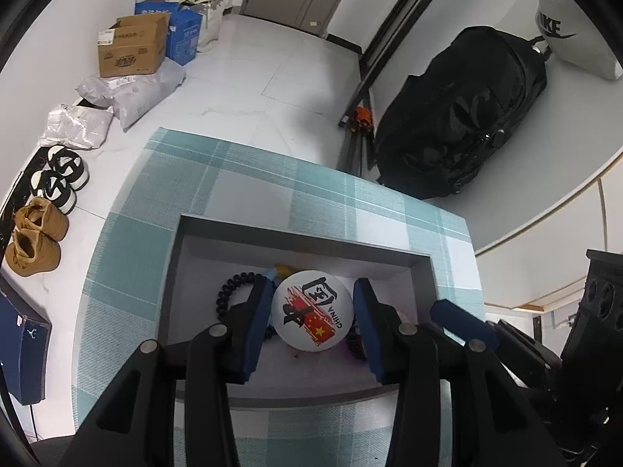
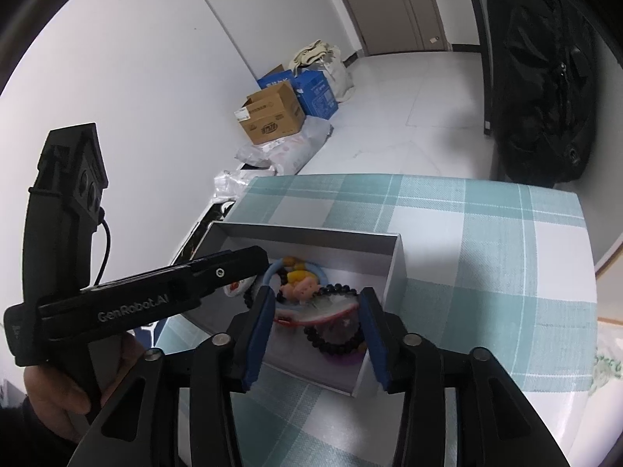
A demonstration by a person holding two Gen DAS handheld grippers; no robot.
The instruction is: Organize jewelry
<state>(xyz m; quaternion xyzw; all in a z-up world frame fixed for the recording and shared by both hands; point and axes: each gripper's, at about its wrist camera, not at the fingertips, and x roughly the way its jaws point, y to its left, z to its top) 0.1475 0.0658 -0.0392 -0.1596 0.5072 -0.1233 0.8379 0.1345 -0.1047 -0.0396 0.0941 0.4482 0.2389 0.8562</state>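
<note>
A grey open box (image 1: 300, 233) sits on a teal plaid tablecloth (image 1: 272, 179). In the left wrist view my left gripper (image 1: 313, 303) is open inside the box, its jaws either side of a round white badge (image 1: 313, 311) with a red flag print; a gap shows on the right. A dark bead bracelet (image 1: 229, 292) lies left of it. In the right wrist view my right gripper (image 2: 315, 307) is open above the box (image 2: 393, 268), over a black bead bracelet (image 2: 335, 340), a blue ring (image 2: 272, 268) and a pink-yellow charm (image 2: 301, 284). The left gripper's body (image 2: 163, 292) reaches into the box.
The table's far edge drops to a white tiled floor (image 1: 241, 78). Cardboard and blue boxes (image 1: 132, 50), parcels and shoes (image 1: 35, 241) line the left wall. A black bag (image 1: 459, 116) stands at the right.
</note>
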